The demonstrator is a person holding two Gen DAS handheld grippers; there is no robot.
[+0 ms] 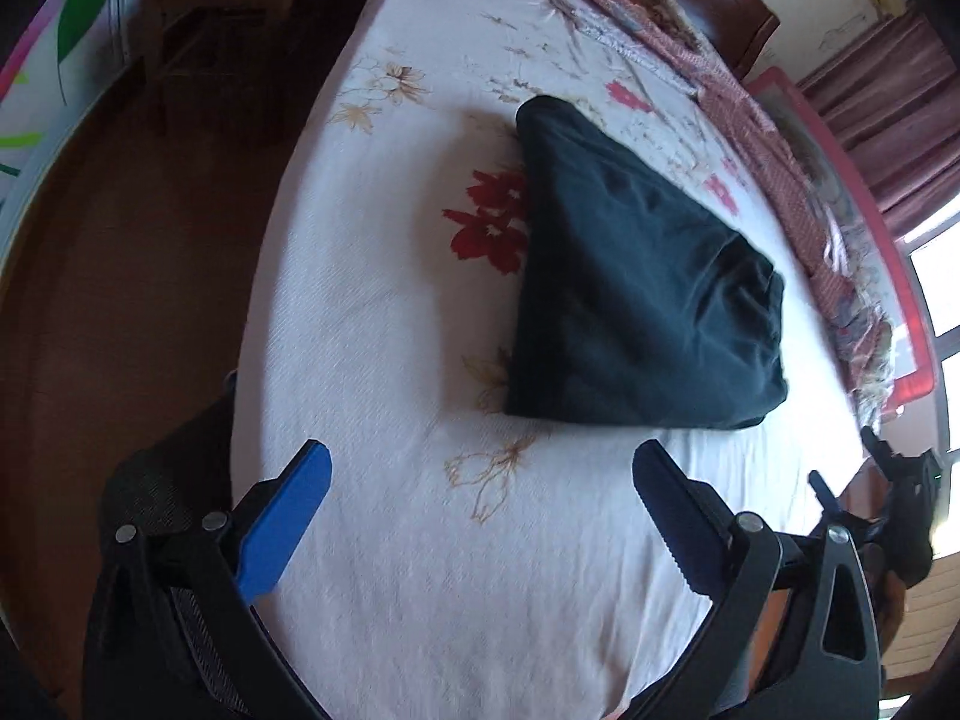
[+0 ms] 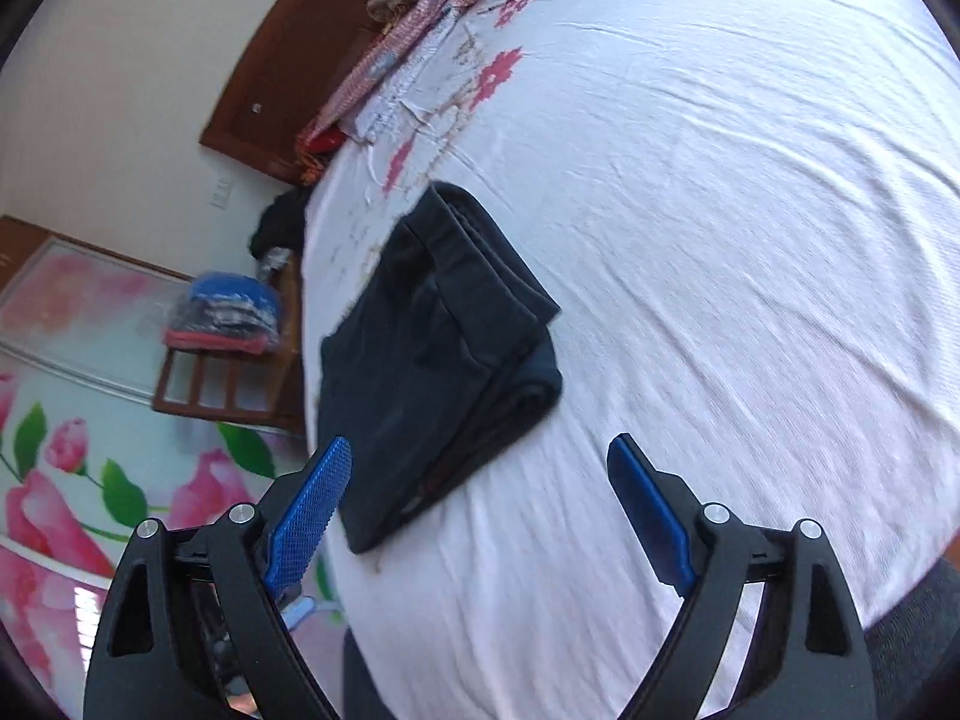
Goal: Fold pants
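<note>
Dark navy pants (image 1: 636, 276) are seen folded into a compact, layered bundle, lying flat on the bed (image 1: 420, 570) — on a white sheet printed with red and tan flowers. From the left wrist view, the bundle is placed ahead of the left gripper (image 1: 480, 468), just beyond the fingertips and slightly toward the right-hand finger; a strip of bare sheet is visible between the tips and the nearest fold edge. No contact is shown.

Left jaws: spread wide, nothing held between the blue pads (image 1: 282, 528), only sheet framed below them.

From the right wrist view, the pants (image 2: 438, 354) are seen ahead and to the left of the right gripper (image 2: 480, 456). The stacked fold edges are turned toward the camera, and the near corner of the bundle is overlapped in the picture by the left-hand blue pad (image 2: 309, 516); whether that pad is touching the cloth cannot be told. Right jaws: also wide apart, nothing clamped, white sheet shown between the fingers.

A red patterned blanket (image 1: 744, 102) is bunched along the far side of the bed, well apart from the pants. A wooden side table (image 2: 240, 372) with a stack of folded clothes (image 2: 231, 312) is seen beside the bed — some motion blur is present there.
</note>
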